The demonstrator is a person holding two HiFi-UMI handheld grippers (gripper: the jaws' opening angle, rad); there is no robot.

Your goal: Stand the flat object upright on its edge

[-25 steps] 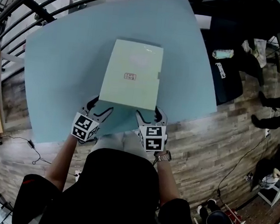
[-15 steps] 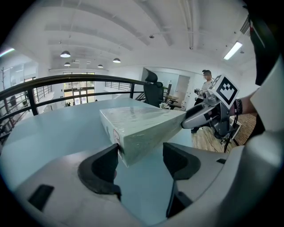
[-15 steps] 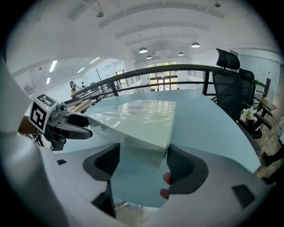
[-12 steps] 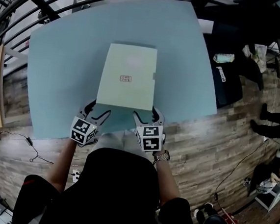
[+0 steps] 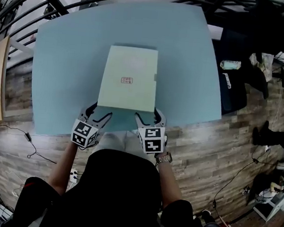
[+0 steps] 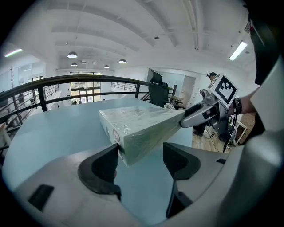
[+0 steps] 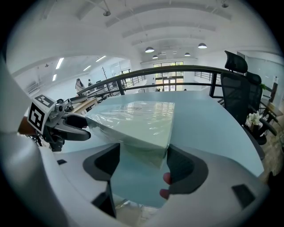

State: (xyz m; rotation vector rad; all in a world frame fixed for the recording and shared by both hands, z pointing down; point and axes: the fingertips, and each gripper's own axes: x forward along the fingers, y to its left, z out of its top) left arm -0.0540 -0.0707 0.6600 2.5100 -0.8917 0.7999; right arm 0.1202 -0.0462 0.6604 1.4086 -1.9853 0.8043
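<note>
Holding left gripper [image 5: 98,112] and right gripper [image 5: 149,116] fingers wide around near corners of pale green film-wrapped flat box [image 5: 129,78] on blue counter [image 5: 60,77].

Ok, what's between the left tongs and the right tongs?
Bare blue table, seen in the head view; the box has its near edge just beyond.

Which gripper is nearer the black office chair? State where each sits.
Right. The right gripper is at the near right corner of the box, toward the chair; the left gripper is at its near left corner, farther off.
</note>
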